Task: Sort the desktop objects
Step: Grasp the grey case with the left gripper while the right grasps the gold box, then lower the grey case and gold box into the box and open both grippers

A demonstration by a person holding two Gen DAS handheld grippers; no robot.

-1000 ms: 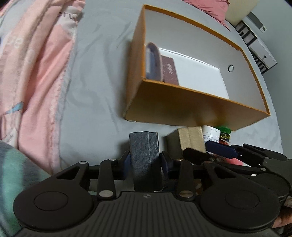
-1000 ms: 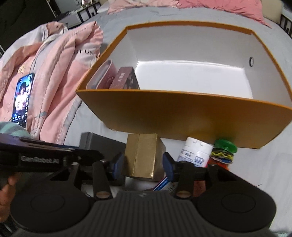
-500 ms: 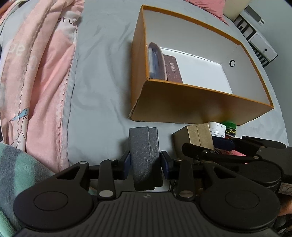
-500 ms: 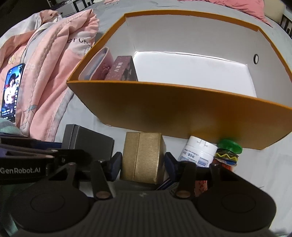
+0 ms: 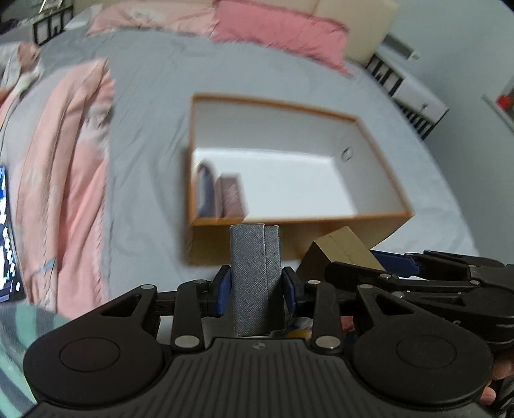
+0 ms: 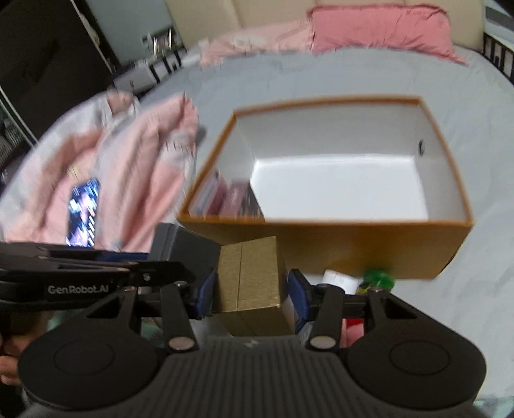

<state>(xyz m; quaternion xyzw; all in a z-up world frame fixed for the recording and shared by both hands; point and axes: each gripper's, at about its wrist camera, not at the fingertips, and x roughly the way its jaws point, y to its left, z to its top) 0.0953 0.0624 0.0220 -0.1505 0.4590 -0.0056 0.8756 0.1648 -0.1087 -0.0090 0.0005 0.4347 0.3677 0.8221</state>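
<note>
Gripping a grey case, the left fingers face the orange box; right fingers clamp a gold box.

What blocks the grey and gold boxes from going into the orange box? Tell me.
Nothing visible does. Only the near wall of the orange box lies ahead of the grey box and the gold box; its right floor is bare.

We're looking across a bed under a grey sheet, with a pink quilt bunched along its left side. Up at the head sit pink pillows against a cream headboard. Beyond the right edge stands a white cabinet by a pale wall. At far left there's dark furniture, too blurred to tell more.
</note>
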